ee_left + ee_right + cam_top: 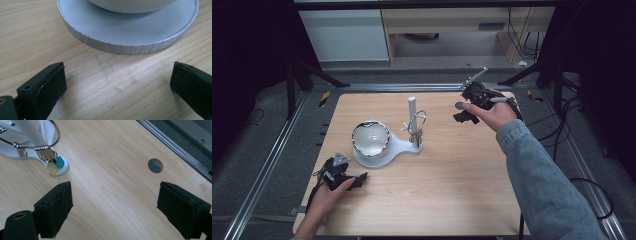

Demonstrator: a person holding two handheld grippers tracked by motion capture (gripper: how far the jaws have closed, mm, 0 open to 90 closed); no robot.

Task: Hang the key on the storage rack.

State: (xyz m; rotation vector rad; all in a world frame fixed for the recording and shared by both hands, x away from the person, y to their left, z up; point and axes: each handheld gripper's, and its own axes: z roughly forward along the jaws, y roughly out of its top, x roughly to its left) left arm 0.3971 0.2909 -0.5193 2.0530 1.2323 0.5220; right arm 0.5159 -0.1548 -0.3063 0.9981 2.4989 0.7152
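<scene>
Near the wooden table's (452, 200) front-left edge, the left gripper (357, 181) rests low with jaws spread and empty, just short of the white stand's (397, 147) ribbed round base. That base carries a shiny bowl (370, 138); its contents cannot be told. The stand's post (411, 112) rises upright, its key ring (37, 145) hanging beside it, while the right gripper (462, 112) hovers released near the far-right edge, with bare wood between.

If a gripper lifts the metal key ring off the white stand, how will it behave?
The metal key ring hangs loosely, so it will probably swing. Its small yellow and teal tags dangle and will likely flop. The thin wire looks slippery.
</scene>
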